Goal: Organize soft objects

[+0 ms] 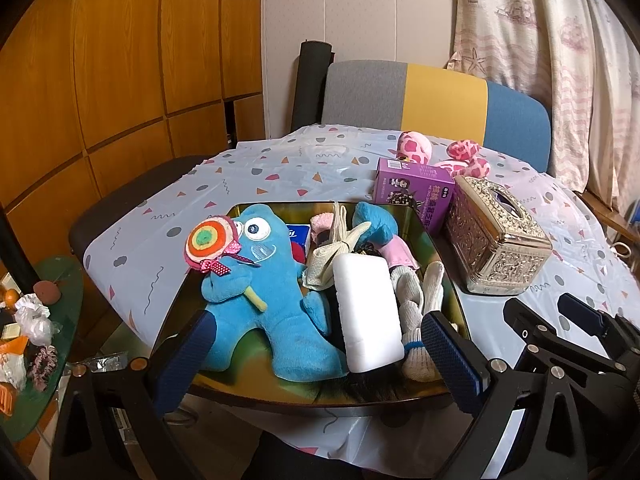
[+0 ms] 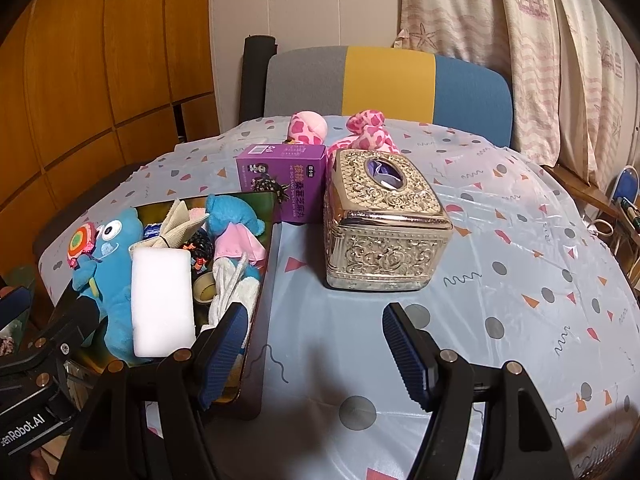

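Observation:
A shiny dark tray (image 1: 430, 236) (image 2: 269, 248) near the table's front left holds soft things: a blue plush monster (image 1: 272, 292) (image 2: 112, 276) with a felt lollipop, a white sponge block (image 1: 366, 312) (image 2: 162, 300), white knit gloves (image 1: 416, 300), a cream cloth bundle (image 1: 340, 248) and a blue bear in pink (image 2: 234, 224). A pink spotted plush (image 1: 460, 156) (image 2: 360, 130) lies at the table's far side. My left gripper (image 1: 316, 356) is open, hovering over the tray's near edge. My right gripper (image 2: 316, 354) is open and empty over bare tablecloth.
A silver embossed tissue box (image 2: 384, 220) (image 1: 496, 236) and a purple carton (image 2: 280, 176) (image 1: 416, 192) stand right of the tray. A grey-yellow-blue chair (image 2: 384, 80) is behind the table. A cluttered green side table (image 1: 40, 320) sits at left.

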